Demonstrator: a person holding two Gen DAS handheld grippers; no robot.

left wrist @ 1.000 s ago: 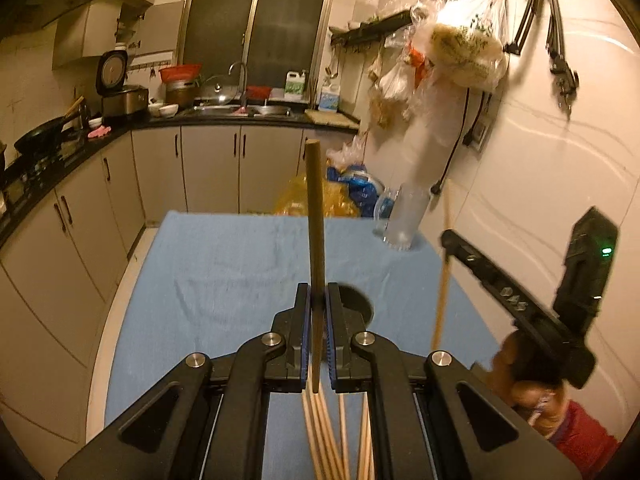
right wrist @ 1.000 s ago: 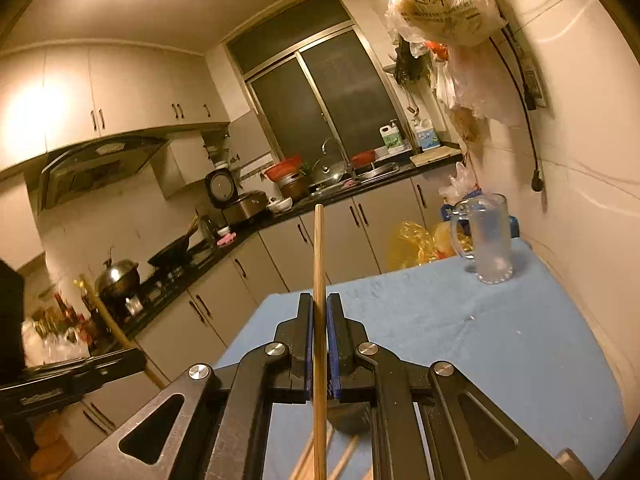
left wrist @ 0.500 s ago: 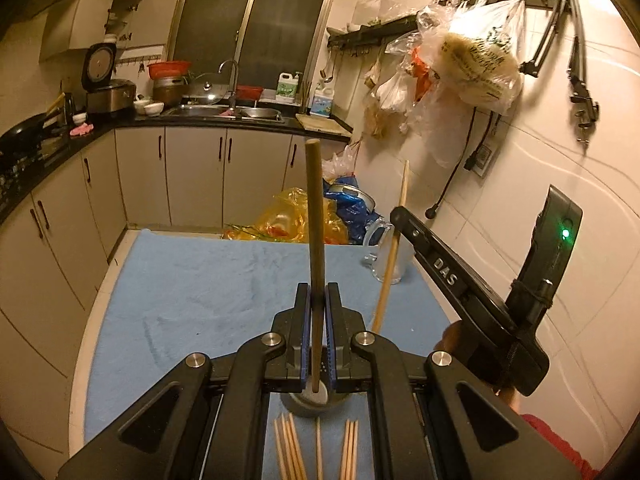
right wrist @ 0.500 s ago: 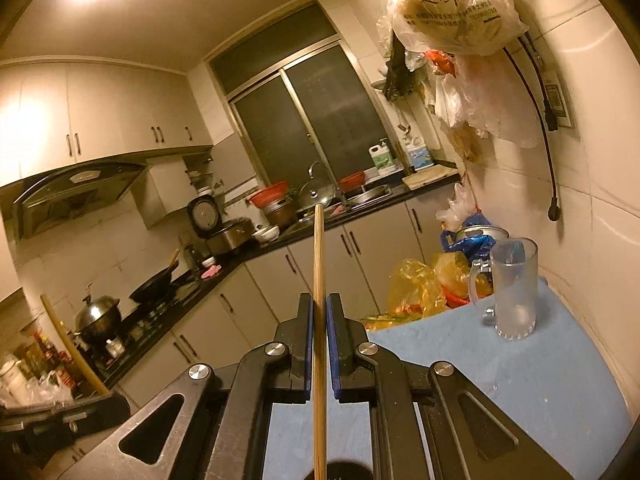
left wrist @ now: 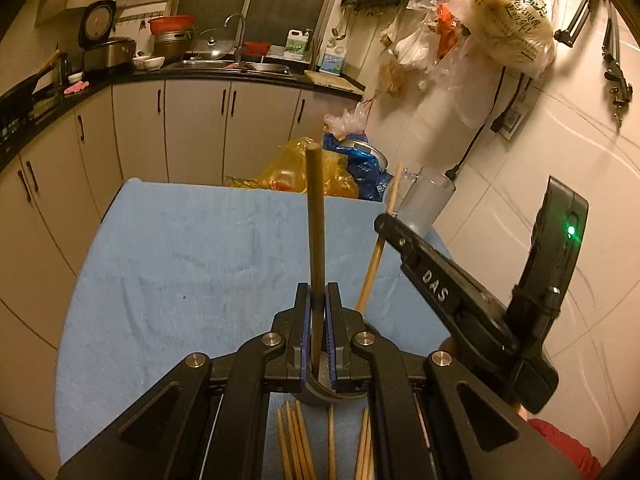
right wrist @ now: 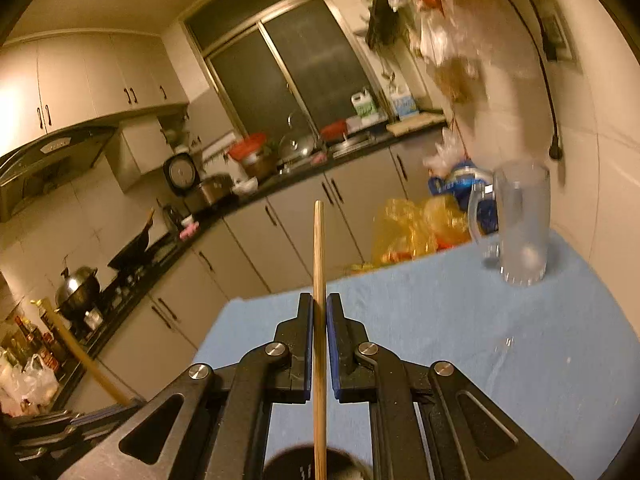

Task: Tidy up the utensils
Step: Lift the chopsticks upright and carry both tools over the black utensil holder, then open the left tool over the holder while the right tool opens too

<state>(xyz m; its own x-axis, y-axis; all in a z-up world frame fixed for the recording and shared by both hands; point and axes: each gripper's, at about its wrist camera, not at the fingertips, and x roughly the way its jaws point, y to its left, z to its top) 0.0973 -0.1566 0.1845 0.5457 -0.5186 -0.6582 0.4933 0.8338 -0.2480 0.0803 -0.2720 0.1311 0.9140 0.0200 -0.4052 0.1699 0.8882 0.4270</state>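
In the left wrist view my left gripper (left wrist: 318, 298) is shut on a dark wooden chopstick (left wrist: 315, 216) that stands upright between its pads. Its lower end hangs over a dark round holder (left wrist: 320, 395) under the fingers. Several light chopsticks (left wrist: 294, 440) lie on the blue cloth (left wrist: 180, 264) behind the holder. To the right, my right gripper (left wrist: 385, 223) carries a light chopstick (left wrist: 376, 252). In the right wrist view that gripper (right wrist: 319, 306) is shut on the light chopstick (right wrist: 319, 264), with the dark holder (right wrist: 296, 465) blurred below.
A glass mug (right wrist: 520, 224) stands at the far right corner of the table by the tiled wall. Plastic bags (left wrist: 312, 172) sit beyond the far table edge. Cabinets and a worktop run along the left. Bags hang from wall hooks (left wrist: 508, 20) above.
Both grippers moved forward over the table and sank a little, each still holding its chopstick. The dark holder now lies under the left fingers, and the right gripper appears closer alongside.
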